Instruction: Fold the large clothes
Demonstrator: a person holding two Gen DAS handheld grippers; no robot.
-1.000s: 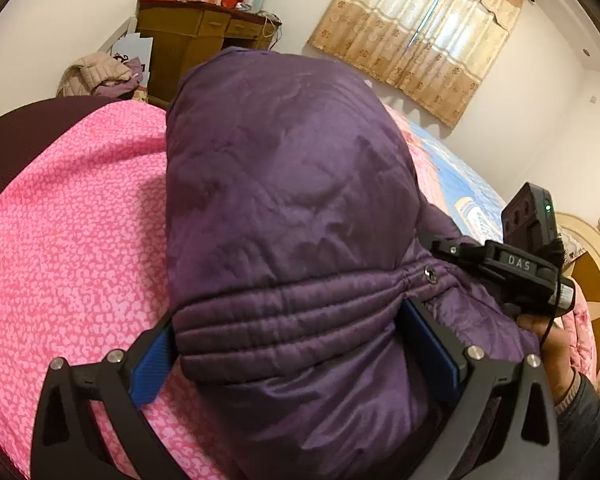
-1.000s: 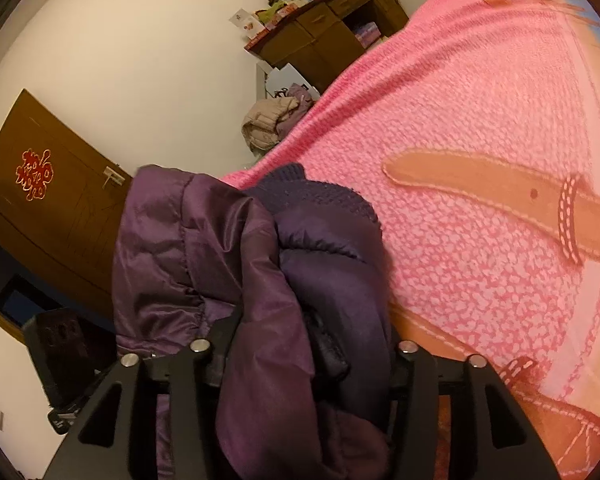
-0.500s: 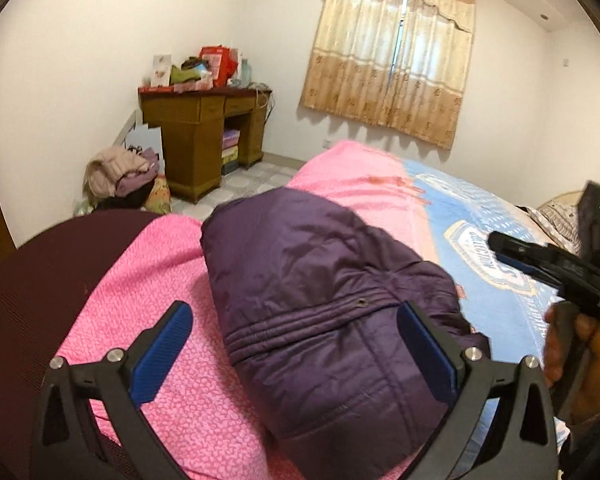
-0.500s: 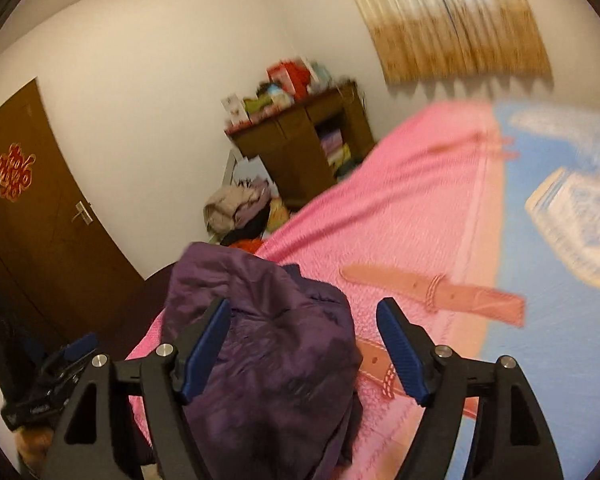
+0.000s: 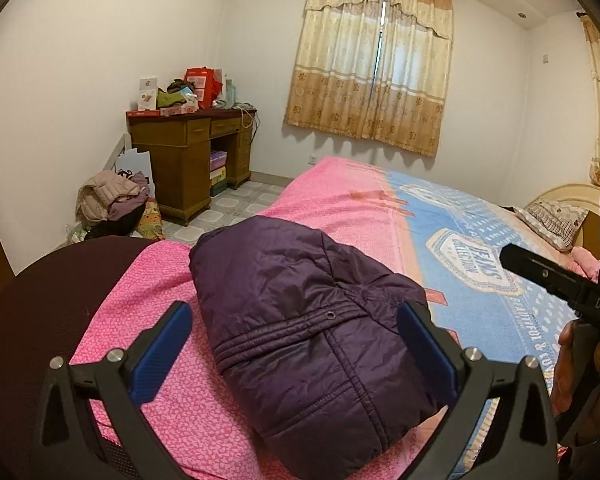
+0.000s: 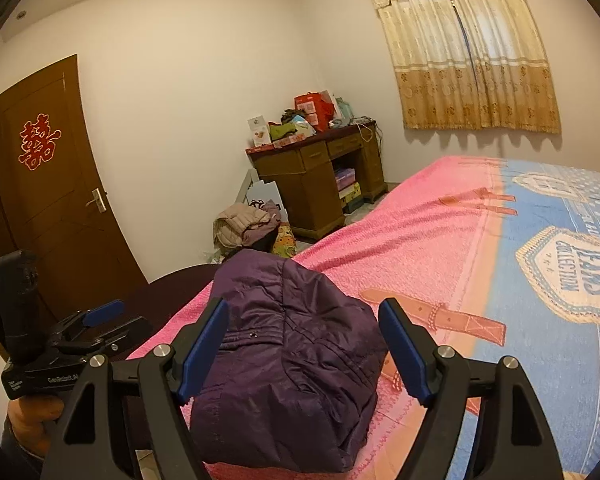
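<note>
Folded purple jacket (image 5: 312, 328) lies on the pink end of the bed (image 5: 340, 208), nothing on top. Left tongs (image 5: 296, 360) and right tongs (image 6: 304, 344) gape wide above it, gripping nothing. Wooden bench (image 5: 188, 148) and clothes pile (image 5: 108, 200) sit beyond the bed's corner.

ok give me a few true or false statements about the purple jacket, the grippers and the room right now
1. The purple puffer jacket lies folded in a bundle on the pink end of the bedspread. True.
2. The left gripper is clamped on the jacket. False: its blue pads stand apart, clear of the fabric.
3. The right gripper is open with nothing held. True.
4. The wooden door stands wide open. False: it is closed.
5. A heap of clothes lies on the floor beside the wooden desk. True.
6. The curtains are dark blue. False: they are beige and gold.
</note>
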